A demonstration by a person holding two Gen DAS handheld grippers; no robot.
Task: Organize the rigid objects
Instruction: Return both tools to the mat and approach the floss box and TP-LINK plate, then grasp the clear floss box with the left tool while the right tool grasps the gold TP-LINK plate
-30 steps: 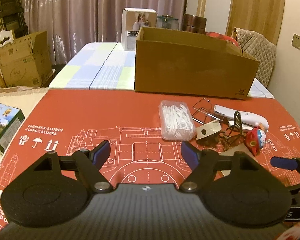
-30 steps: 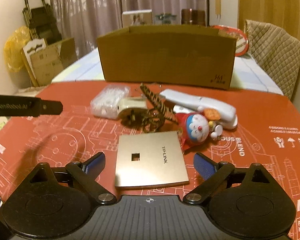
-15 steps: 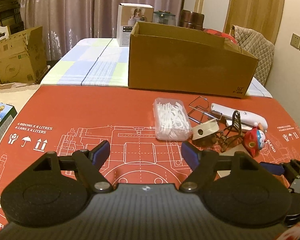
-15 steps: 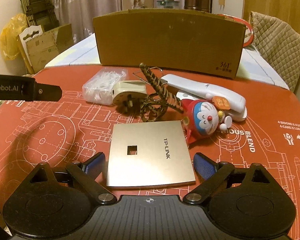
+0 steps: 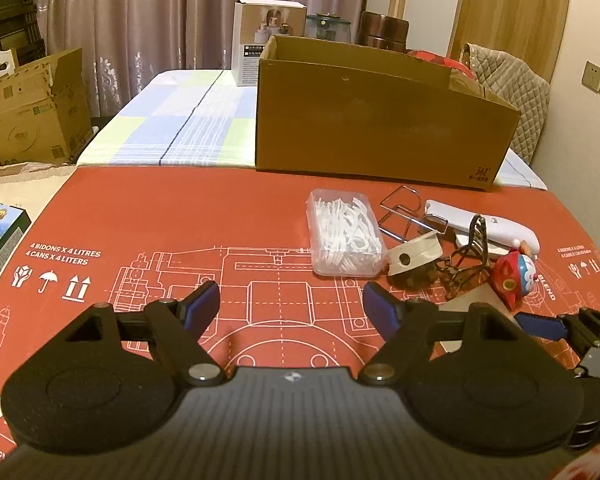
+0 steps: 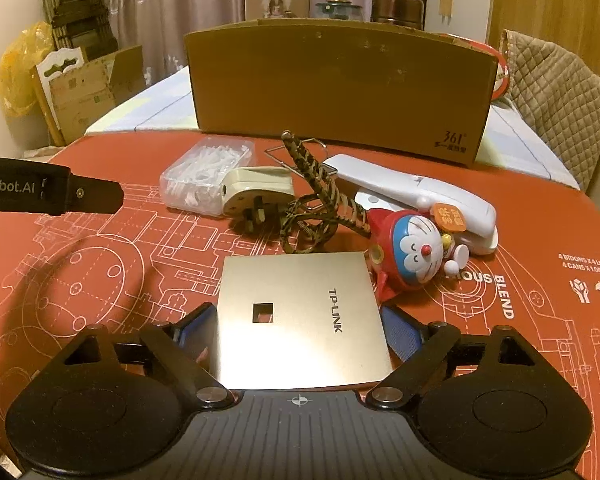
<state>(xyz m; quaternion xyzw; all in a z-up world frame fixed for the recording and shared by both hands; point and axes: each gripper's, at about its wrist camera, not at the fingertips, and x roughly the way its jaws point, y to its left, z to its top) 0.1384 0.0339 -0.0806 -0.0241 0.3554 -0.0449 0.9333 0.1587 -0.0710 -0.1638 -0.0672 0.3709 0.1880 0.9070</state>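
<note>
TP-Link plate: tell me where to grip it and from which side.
Grip the TP-Link plate across its left and right edges, coming in low from its near side. It lies flat on the red mat, thin and square, so only opposite edges give purchase. The right gripper already has open jaws flanking those edges. The Doraemon toy crowds the far right corner.

The left gripper [image 5: 291,304] hovers low over the table's near edge, its blue-padded fingers spread wide. The right gripper [image 6: 298,328] sits nearer the right edge, fingers apart, apparently not yet pinching.
</note>
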